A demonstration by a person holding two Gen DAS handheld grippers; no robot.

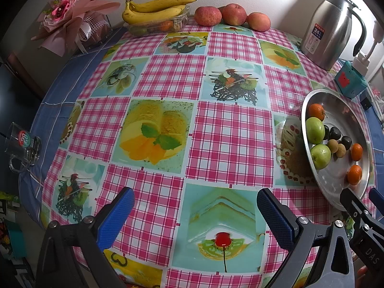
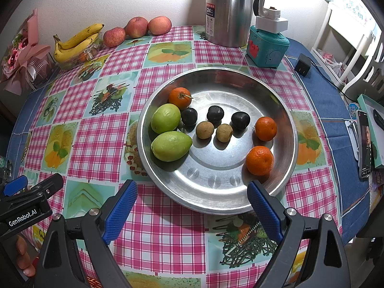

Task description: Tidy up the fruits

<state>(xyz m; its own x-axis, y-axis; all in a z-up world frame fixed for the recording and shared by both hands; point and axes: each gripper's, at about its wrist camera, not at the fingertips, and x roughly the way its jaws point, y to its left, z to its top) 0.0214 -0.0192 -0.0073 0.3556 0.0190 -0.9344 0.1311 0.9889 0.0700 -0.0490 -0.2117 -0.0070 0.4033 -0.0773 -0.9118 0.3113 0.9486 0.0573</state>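
A round metal plate (image 2: 285, 124) on the checked tablecloth holds two green guavas (image 2: 171, 145), three oranges (image 2: 259, 160), three dark fruits (image 2: 215, 113) and two small brown fruits (image 2: 204, 130). The plate also shows at the right of the left wrist view (image 1: 336, 100). My right gripper (image 2: 192, 206) is open and empty just in front of the plate's near rim. My left gripper (image 1: 194, 216) is open and empty over the tablecloth, left of the plate. Bananas (image 1: 156, 8) on a clear tub and three apples (image 1: 231, 15) sit at the table's far edge.
A steel thermos jug (image 2: 228, 9) and a teal box (image 2: 267, 45) stand behind the plate. A flower bouquet (image 1: 69, 16) is at the far left, a glass mug (image 1: 22, 144) on the left edge. A phone (image 2: 364, 144) lies at the right.
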